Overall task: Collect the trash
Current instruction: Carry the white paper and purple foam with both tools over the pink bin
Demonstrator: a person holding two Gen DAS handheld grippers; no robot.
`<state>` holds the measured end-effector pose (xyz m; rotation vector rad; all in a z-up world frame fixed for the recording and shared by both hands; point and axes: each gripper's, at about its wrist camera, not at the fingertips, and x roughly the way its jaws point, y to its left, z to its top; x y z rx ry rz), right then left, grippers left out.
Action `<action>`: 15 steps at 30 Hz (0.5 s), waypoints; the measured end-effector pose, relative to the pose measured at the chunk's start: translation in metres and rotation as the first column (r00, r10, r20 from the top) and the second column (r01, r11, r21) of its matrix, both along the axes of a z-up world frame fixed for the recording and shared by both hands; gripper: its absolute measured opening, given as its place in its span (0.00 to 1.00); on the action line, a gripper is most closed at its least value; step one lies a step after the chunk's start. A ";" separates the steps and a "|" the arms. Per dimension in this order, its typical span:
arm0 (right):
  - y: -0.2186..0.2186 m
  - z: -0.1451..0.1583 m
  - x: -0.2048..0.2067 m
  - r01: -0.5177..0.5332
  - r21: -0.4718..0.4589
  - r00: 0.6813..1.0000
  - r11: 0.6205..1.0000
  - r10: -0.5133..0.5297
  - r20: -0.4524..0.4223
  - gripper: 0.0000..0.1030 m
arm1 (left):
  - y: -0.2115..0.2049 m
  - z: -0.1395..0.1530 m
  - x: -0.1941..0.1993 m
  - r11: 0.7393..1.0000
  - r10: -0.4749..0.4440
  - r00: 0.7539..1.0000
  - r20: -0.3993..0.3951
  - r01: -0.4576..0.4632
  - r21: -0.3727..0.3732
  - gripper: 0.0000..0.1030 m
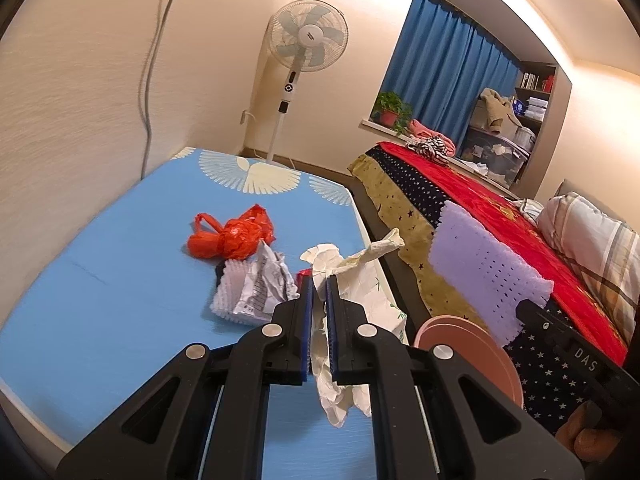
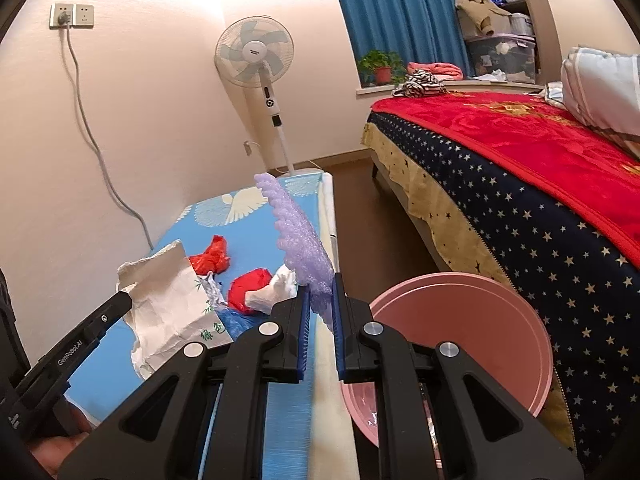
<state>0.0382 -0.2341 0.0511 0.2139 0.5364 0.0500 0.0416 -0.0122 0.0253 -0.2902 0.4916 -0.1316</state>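
Left wrist view: the left claw [image 1: 319, 292] is nearly closed, pinching a crumpled white paper bag [image 1: 340, 344] lifted above the blue desk [image 1: 100, 280]. Far left of it lie an orange plastic bag [image 1: 230, 238] and crumpled receipts [image 1: 256, 290]. Right wrist view: the right claw [image 2: 321, 294] is clamped narrowly on a purple foam sheet [image 2: 300, 236], held edge-on just left of the pink basin [image 2: 476, 320].

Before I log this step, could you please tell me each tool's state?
Left tool: closed on white paper bag.
Right tool: closed on purple foam sheet.
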 end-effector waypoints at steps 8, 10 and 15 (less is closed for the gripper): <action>-0.011 -0.002 -0.002 0.051 -0.013 0.999 0.999 -0.051 -0.005 0.10 | -0.017 -0.002 0.007 1.000 -0.031 0.999 -0.007 0.031 0.004 0.06; -0.014 -0.001 -0.003 0.075 -0.024 0.997 0.997 -0.075 0.001 0.10 | -0.024 -0.002 0.008 0.999 -0.042 0.999 -0.006 0.042 0.006 0.06; -0.028 -0.002 -0.005 0.141 -0.029 0.990 0.990 -0.141 0.006 0.10 | -0.036 -0.003 0.014 0.998 -0.066 0.998 -0.007 0.066 0.005 0.06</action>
